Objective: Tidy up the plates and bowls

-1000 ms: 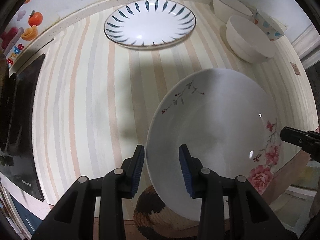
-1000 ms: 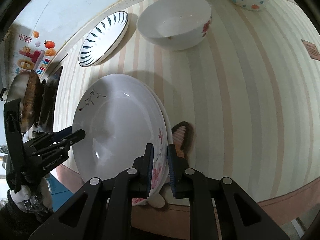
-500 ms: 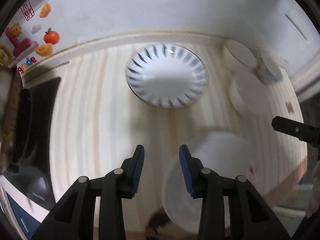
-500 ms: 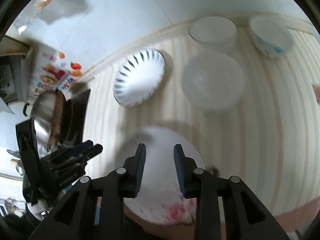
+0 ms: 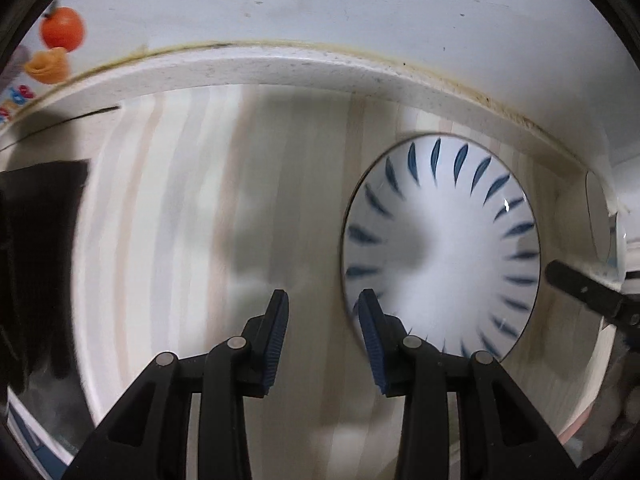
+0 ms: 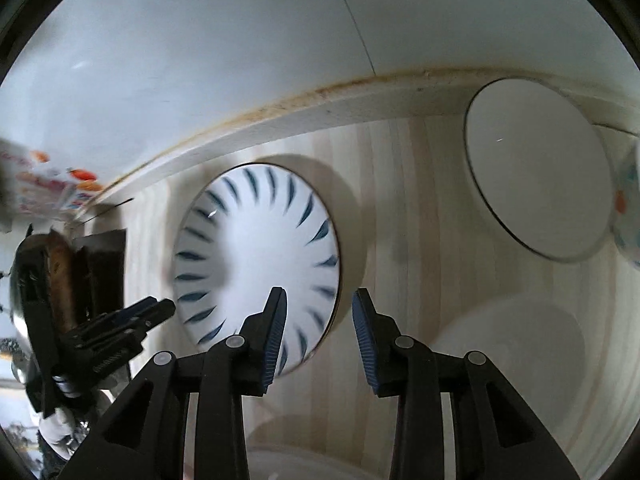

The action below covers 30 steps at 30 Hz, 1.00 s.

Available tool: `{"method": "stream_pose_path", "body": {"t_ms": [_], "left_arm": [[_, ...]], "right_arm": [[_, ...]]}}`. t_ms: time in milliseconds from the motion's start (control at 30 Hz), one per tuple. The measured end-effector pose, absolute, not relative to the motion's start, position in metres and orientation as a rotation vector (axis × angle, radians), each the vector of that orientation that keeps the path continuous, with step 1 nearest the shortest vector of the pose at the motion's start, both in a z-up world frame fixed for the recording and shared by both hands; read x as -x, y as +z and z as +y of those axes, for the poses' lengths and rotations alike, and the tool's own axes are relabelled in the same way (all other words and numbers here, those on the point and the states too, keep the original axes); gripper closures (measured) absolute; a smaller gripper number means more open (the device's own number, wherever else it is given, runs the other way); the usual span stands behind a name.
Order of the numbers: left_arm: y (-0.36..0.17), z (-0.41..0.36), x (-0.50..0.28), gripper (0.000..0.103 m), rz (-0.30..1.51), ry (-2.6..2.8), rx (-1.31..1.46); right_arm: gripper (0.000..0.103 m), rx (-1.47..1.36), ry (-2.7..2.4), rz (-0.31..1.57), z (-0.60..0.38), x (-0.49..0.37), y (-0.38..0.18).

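Two hand-held grippers hover over a striped tabletop (image 5: 168, 208) where a blue-petal plate (image 5: 440, 248) lies flat near the back ledge, close under the white wall. The left gripper (image 5: 322, 308) is spread wide and holds nothing, its right pad just over the plate's near rim; the right gripper (image 6: 318, 306) is likewise spread and empty, its left pad over the plate's opposite edge. In the right wrist view a plain white bowl (image 6: 536, 184) sits to the plate's right, with a dotted bowl (image 6: 626, 208) partly visible at the frame edge and another pale dish (image 6: 516, 344), blurred, nearer the camera. Neither gripper touches any dish. The plate looks like glazed ceramic: rigid, fairly heavy for a pinch, slick and breakable. The best hold is likely its raised rim, one pad above and one slipped beneath, since the flat centre offers no purchase; a shallow bite risks the plate sliding out.
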<state>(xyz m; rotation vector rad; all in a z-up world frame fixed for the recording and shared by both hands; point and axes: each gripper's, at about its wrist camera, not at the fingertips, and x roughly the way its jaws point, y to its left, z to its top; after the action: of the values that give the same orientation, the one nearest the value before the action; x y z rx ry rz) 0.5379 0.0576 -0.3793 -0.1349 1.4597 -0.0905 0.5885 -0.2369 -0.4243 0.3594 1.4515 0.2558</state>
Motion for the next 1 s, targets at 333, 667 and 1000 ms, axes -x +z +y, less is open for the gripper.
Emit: {"method": "stream_pose_path", "body": {"t_ms": [333, 667, 1000], "left_arm": [[-0.399, 0.036, -0.563, 0.078, 1.472, -0.175, 0.070], [-0.396, 0.030, -0.568, 0.078, 1.456, -0.154, 0.067], [-0.365, 0.035, -0.546, 0.078, 1.411, -0.160, 0.056]], "right_arm": [[0.070, -0.392, 0.261, 1.499, -0.229, -0.608, -0.458], [0.090, -0.323, 0.246, 1.481, -0.224, -0.605, -0.467], [0.090, -0.323, 0.259, 1.459, -0.223, -0.601, -0.457]]}}
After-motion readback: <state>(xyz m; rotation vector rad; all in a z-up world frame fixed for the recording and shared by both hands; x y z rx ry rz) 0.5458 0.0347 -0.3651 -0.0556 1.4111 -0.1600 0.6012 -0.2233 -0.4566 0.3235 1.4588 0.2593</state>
